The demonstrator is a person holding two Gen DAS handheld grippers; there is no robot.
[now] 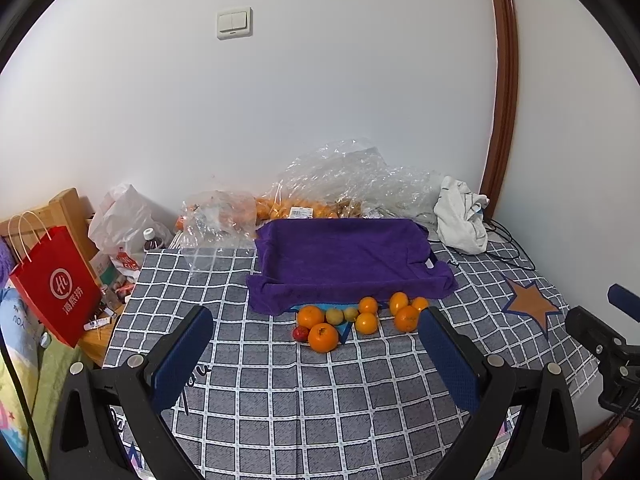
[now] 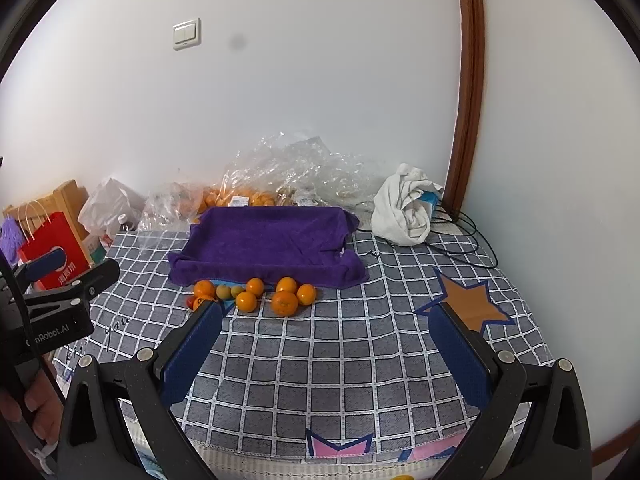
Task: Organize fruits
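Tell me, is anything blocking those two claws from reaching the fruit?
Nothing visible. Only bare checked cloth lies between the open left gripper, the open right gripper and the fruit beside the purple towel.

A red paper bag (image 1: pixel 56 284) with white handles and a white round logo stands at the left beside the bed, in front of a wooden frame (image 1: pixel 68 208). Next to it lie a white plastic bag (image 1: pixel 120 220) and a bottle with a white cap (image 1: pixel 151 240). On the white wall above is a double light switch (image 1: pixel 234 23); a crumpled white cloth (image 1: pixel 460 214) lies at the far right of the checked bedspread (image 1: pixel 320 392), black cables (image 1: pixel 508 248) beside it, near a brown door frame (image 1: pixel 502 80).
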